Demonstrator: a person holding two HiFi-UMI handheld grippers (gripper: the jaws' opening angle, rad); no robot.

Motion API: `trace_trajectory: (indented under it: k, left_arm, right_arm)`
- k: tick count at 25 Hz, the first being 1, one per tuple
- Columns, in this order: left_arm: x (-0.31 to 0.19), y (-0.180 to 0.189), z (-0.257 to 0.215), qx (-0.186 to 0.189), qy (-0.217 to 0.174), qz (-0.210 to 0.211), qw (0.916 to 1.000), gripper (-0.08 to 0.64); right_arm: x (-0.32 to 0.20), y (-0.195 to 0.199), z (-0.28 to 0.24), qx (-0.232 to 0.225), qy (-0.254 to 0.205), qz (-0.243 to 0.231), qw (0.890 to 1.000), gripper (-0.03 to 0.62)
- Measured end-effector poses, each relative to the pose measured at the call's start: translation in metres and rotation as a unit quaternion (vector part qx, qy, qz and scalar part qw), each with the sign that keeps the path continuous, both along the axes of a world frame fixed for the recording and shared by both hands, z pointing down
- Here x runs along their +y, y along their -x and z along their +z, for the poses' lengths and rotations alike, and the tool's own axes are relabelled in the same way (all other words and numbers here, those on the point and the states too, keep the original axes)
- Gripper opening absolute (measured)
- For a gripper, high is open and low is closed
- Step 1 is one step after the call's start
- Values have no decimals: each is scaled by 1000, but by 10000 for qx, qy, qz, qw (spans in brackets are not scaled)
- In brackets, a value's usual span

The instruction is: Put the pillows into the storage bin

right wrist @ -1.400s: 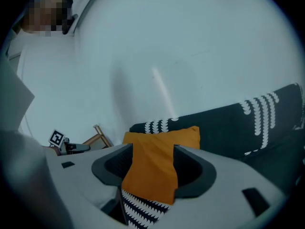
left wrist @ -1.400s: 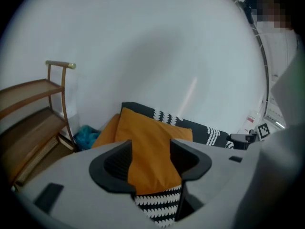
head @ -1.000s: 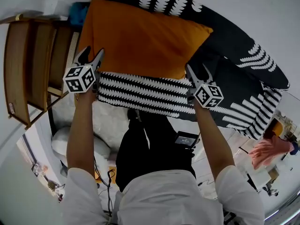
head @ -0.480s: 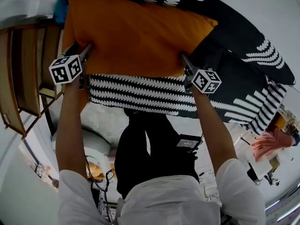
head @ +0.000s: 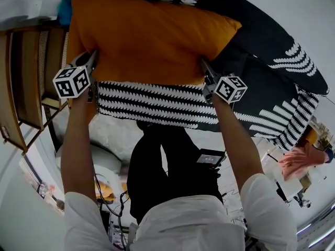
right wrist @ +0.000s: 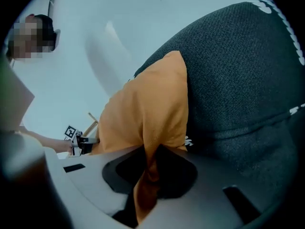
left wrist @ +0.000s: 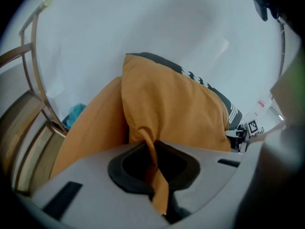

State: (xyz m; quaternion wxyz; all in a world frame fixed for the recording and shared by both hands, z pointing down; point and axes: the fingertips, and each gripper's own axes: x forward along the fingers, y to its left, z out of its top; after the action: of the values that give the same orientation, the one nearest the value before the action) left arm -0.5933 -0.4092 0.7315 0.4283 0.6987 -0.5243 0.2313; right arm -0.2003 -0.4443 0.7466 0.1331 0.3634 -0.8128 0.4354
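Observation:
An orange pillow (head: 152, 38) lies on a black bedspread with white leaf print (head: 261, 61). My left gripper (head: 93, 64) is at the pillow's near left corner and my right gripper (head: 205, 73) at its near right corner. Both sets of jaws have just been closing, and each now pinches a fold of the orange cloth. In the left gripper view the orange pillow (left wrist: 167, 113) rises from the left gripper (left wrist: 155, 168). In the right gripper view the orange pillow (right wrist: 147, 113) bunches between the jaws of the right gripper (right wrist: 147, 173). No storage bin is in view.
A wooden chair or shelf frame (head: 26, 77) stands to the left of the bed. A dark pillow (right wrist: 248, 80) with white print lies to the right of the orange one. A person's legs and a white fluffy rug (head: 112, 135) are below the bed edge.
Both grippers came down from above the striped bed edge onto the orange pillow's near corners. Their jaws, open a second ago, have closed on the cloth.

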Motion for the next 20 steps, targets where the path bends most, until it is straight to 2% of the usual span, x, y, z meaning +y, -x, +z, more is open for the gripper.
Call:
trace_trajectory:
  k: [4,8,12,15,20]
  left_arm:
    - [16,-5,-23,119,-266,-29,9996,23]
    - [32,-13,-67,296,-690,-24,9972,20]
    - [57,-16,-134,332,-1173,-121,9925,20]
    - [89,-13,-194,350,-1456,-203,9885,20]
    - [161,16,-306,96,-1985,-491,9788,20]
  right_arm:
    - [3,-4,-20,-2,-205,-169,9996,58]
    - [9,-10,-66,-83,-524,-109,9985,54]
    - [21,-11,-130,-141,-896,-266,9955,54]
    - [41,-6,-187,-162,-983,-200,9948,54]
    - [87,28,-294,-417,-1484,-504,9868,54]
